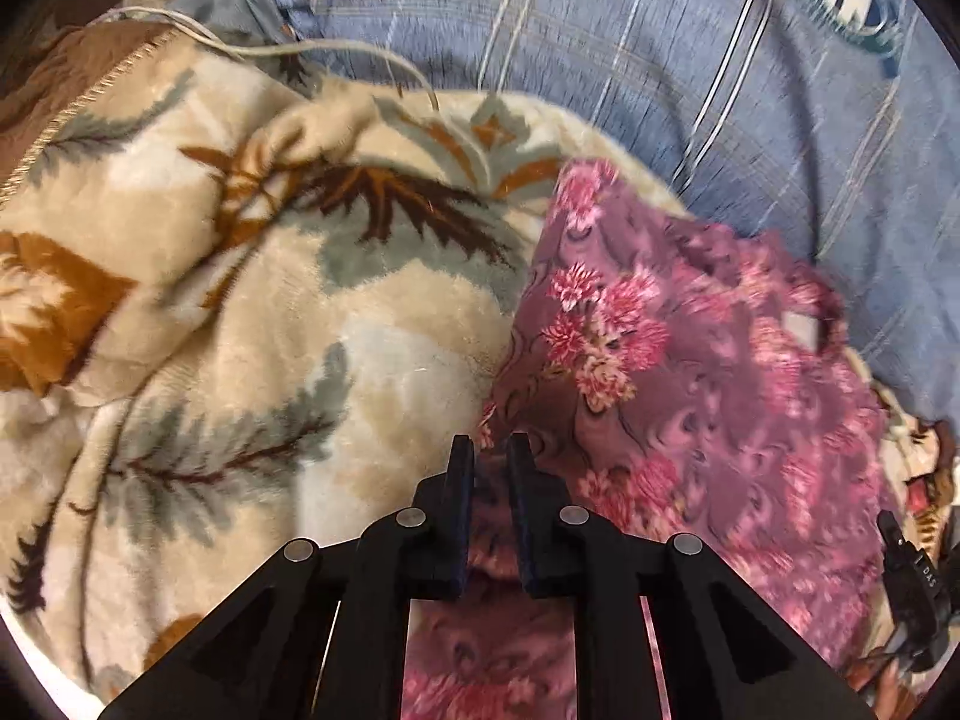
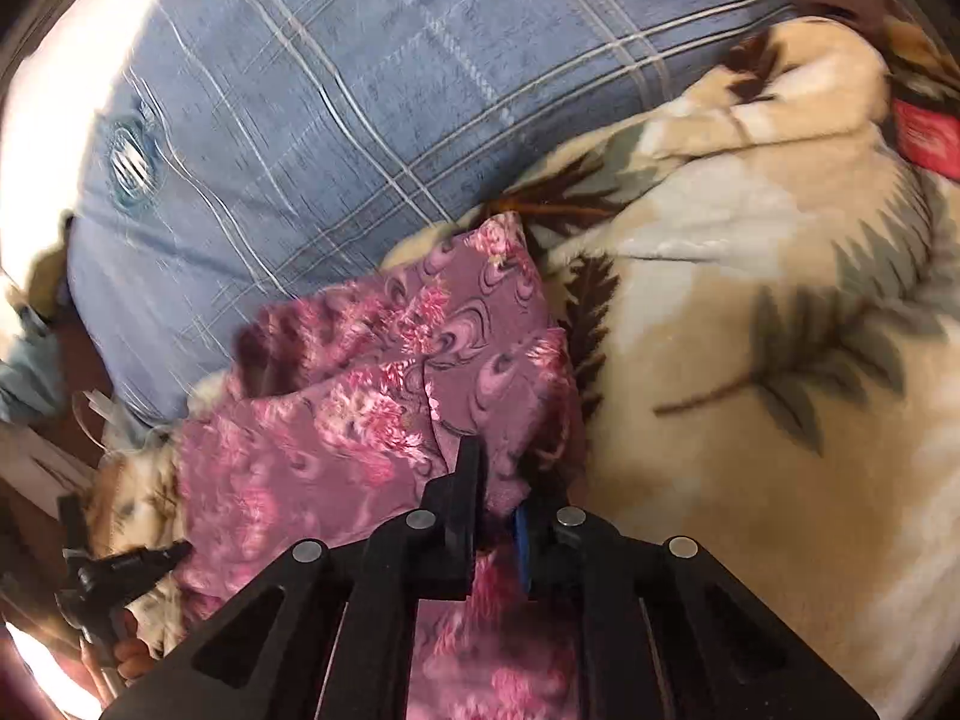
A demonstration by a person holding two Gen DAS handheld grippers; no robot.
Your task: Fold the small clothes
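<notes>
A small purple garment with pink flowers (image 1: 660,360) (image 2: 336,420) lies rumpled on a cream leaf-patterned blanket (image 1: 270,300) (image 2: 750,360). My left gripper (image 1: 490,450) is at the garment's near left edge, its fingers narrowly apart with purple cloth pinched between them. My right gripper (image 2: 504,468) grips the garment's right edge; cloth drapes over its right finger and fills the gap beside the blue pad. Each view catches the other gripper at its margin: the right gripper (image 1: 912,588) and the left gripper (image 2: 114,576). Both views are blurred.
A blue plaid pillow (image 1: 600,60) (image 2: 300,120) lies behind the garment. A white cord (image 1: 270,51) trails over the blanket's far edge. A red item (image 2: 927,138) peeks out at the blanket's far right. A person's fingers (image 2: 132,654) show under the left gripper.
</notes>
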